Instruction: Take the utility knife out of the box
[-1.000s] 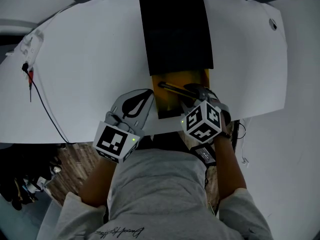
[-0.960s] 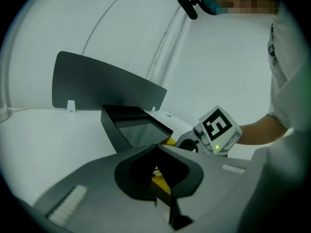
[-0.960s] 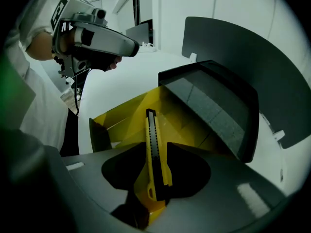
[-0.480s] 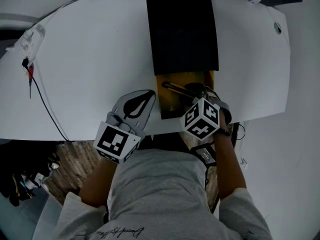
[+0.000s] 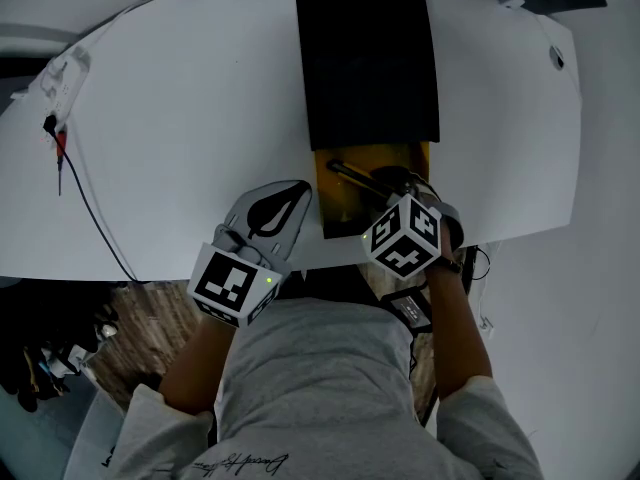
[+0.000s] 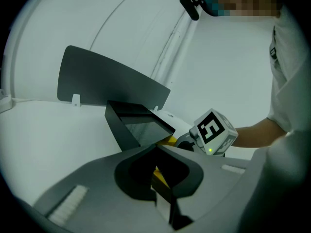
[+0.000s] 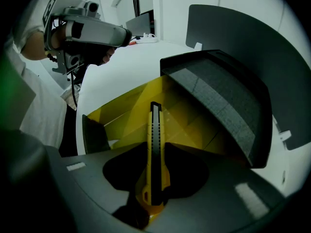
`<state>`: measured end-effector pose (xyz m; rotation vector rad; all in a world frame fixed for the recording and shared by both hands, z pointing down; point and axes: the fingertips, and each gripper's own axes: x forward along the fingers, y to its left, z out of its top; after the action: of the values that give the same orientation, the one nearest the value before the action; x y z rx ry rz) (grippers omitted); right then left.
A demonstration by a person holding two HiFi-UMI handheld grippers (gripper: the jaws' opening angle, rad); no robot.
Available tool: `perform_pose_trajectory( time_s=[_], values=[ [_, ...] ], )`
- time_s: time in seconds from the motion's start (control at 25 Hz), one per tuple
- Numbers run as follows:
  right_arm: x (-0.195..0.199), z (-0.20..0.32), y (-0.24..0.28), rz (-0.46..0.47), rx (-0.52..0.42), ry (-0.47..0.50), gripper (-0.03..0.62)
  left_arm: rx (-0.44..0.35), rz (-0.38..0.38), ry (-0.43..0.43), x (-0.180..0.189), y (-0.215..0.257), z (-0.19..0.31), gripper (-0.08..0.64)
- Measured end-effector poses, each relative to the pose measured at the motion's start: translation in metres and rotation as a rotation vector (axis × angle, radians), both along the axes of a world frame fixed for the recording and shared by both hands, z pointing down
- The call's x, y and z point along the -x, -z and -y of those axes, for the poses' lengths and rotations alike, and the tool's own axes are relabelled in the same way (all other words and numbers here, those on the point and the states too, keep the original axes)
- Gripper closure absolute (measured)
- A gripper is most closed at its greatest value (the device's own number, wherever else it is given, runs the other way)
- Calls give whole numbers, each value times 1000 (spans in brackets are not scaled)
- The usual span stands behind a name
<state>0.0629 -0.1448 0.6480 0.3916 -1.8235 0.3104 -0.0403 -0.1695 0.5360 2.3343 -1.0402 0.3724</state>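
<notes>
A box with a yellow inside (image 5: 408, 160) lies near the table's front edge, its black lid (image 5: 368, 63) folded back. A yellow and black utility knife (image 5: 348, 175) lies slanted in it. My right gripper (image 5: 388, 186) points steeply down into the box. In the right gripper view the utility knife (image 7: 155, 144) runs between the jaws; they are closing, and the fingertips stand close on either side of it. My left gripper (image 5: 300, 186) is shut on nothing, with its tips beside the box's left wall. The left gripper view shows the box (image 6: 141, 127) past the shut tips.
The white table (image 5: 180, 118) curves away to the left and right. A black cable with a red clip (image 5: 60, 156) trails over its left part. The person's body fills the lower middle, close against the table's front edge (image 5: 150, 268).
The head camera has shifted slightly, so the box sits a little to the right in the frame. Both grippers and the knife keep their places.
</notes>
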Motion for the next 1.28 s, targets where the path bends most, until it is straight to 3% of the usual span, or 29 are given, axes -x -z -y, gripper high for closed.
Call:
perform_pose_trajectory(
  time_s=[0.64,1.28],
  values=[
    [-6,0,16,4,-34,-18,460,-16,11,0,2,7,-4,558],
    [-11,-5,66,65,-160,-108,460,-75,11,-5,0,41,-14,558]
  ],
)
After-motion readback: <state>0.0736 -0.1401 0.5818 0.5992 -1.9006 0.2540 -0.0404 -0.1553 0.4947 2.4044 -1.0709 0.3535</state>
